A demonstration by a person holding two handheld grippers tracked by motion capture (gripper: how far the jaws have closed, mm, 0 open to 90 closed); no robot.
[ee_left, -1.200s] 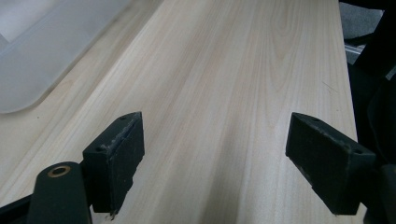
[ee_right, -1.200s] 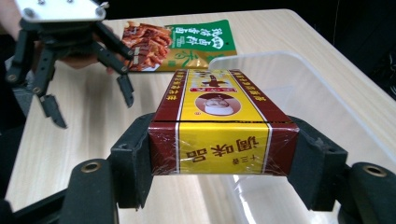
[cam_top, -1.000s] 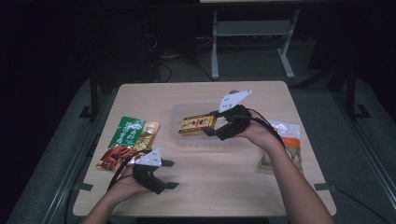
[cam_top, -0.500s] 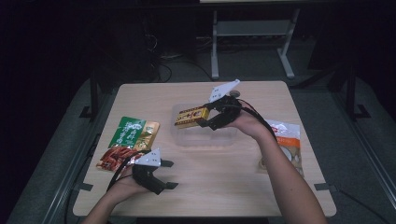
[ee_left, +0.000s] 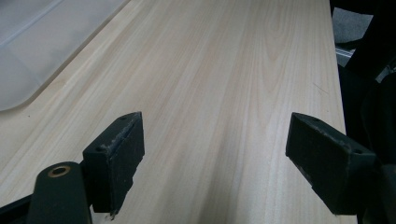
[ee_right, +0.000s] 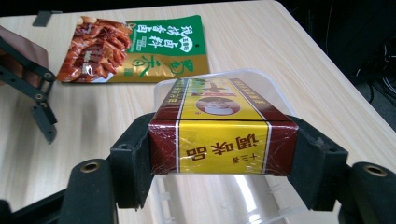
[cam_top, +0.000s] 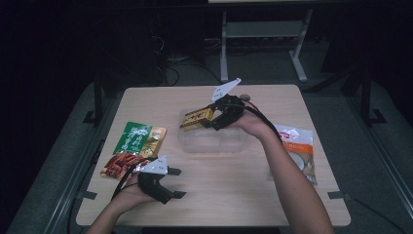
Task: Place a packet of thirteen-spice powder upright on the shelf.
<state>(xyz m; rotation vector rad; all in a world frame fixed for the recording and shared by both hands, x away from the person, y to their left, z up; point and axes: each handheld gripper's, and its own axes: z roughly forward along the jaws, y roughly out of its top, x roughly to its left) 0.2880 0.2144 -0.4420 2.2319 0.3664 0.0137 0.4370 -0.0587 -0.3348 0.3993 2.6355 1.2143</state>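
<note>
My right gripper [cam_top: 210, 118] is shut on a yellow and maroon box [cam_top: 196, 118] and holds it above the far left corner of a clear plastic container [cam_top: 214, 144]. In the right gripper view the box [ee_right: 223, 133] is clamped between both jaws, with the container's rim [ee_right: 268, 86] showing behind it. My left gripper [cam_top: 176, 183] rests near the table's front left, open with nothing between its jaws. In the left gripper view the fingers [ee_left: 114, 161] stand wide apart over bare wood.
A green snack pouch [cam_top: 140, 139] and a red snack pouch [cam_top: 119, 165] lie at the left of the wooden table [cam_top: 229, 190]. A white and orange bag [cam_top: 298, 151] lies at the right, beside the right forearm. Dark floor surrounds the table.
My right gripper has carried the box leftward and a little away from me, over the container's far left part. The left gripper has stayed where it was.
</note>
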